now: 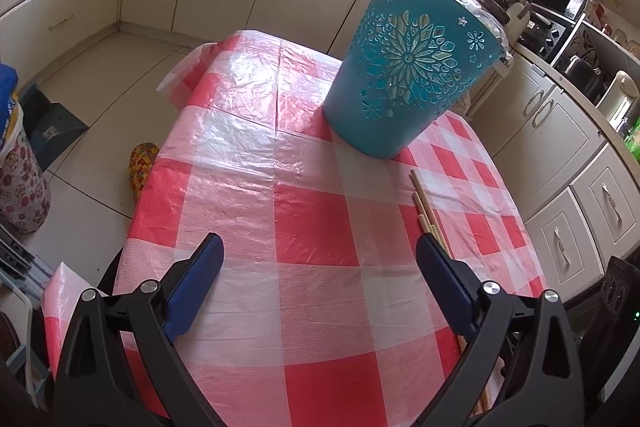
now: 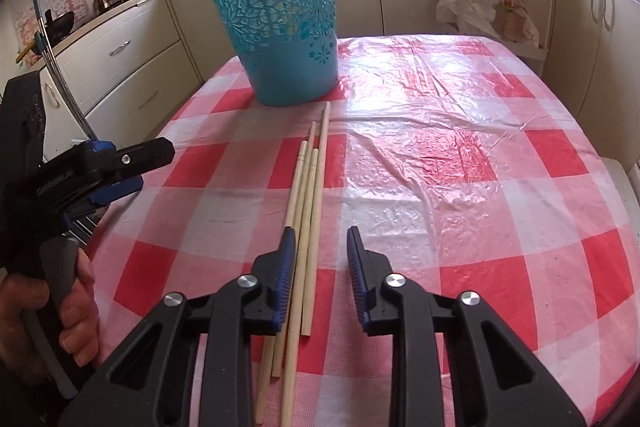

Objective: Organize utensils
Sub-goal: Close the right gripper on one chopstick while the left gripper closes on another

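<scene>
Desk (image 2: 460, 187): red-and-white checked cover. Basket (image 2: 280, 23): turquoise, floral cut-out pattern. Chopsticks (image 2: 308, 195): pale wood. Fingers (image 2: 286, 267): blue pads, black frames.

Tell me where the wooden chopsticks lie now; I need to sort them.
In the right wrist view the chopsticks lie bundled on the checkered tablecloth, just before the teal basket, running under the right gripper.

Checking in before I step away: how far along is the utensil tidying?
Nothing looks done: all four chopsticks lie on the table, outside the teal basket. The right gripper straddles them, gripping none; the left gripper hangs open. All remain.
</scene>
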Demonstrator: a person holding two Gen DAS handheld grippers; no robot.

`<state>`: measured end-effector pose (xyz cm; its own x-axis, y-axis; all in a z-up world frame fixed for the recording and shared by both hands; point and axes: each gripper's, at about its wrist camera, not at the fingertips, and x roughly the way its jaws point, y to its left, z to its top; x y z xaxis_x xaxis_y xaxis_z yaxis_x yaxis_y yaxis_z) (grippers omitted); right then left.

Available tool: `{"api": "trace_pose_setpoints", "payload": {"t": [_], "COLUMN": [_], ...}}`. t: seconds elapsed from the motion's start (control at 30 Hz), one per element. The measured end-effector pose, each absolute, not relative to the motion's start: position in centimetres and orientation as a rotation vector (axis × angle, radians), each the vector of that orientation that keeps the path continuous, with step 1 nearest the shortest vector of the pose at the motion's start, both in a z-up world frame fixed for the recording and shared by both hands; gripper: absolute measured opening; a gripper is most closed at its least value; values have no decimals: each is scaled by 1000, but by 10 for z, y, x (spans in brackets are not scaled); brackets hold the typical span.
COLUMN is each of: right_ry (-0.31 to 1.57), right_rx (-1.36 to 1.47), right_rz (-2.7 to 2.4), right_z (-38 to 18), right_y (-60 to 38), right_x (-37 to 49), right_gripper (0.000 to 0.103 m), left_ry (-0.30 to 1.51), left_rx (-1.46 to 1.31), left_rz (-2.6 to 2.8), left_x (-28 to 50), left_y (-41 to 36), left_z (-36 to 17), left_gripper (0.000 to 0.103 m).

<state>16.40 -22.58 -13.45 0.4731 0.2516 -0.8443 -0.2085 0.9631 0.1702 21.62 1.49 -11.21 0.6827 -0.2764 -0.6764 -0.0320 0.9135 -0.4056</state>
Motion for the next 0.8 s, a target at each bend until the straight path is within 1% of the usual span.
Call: {"api": "trace_pose_setpoints", "payload": {"t": [0.1,0.23,0.43,0.57,0.8], "right_ry": [1047,1065,1123,1110,1095], "right_rx": [-27,-32,161,198,176], "right_rz": [261,261,350,352,329], "right_z": [-134,-132,-133,-128,-124], "right_y": [-218,-221,-249,-259,-260], "right_x": [163,163,161,160,165], "right_gripper": [20,13,13,13,13], "left_ry": [819,809,873,917,970], "left_rx": [-408,-357,-228,-140,-39], "left_rz": [-140,-130,-219,-206,-154], "left_x": [217,214,211,213,228], "left_y": [15,7,-35,-63,-83], "left_z": [-113,-109,-105,-108,-116], "left_gripper": [93,93,93,93,92]}}
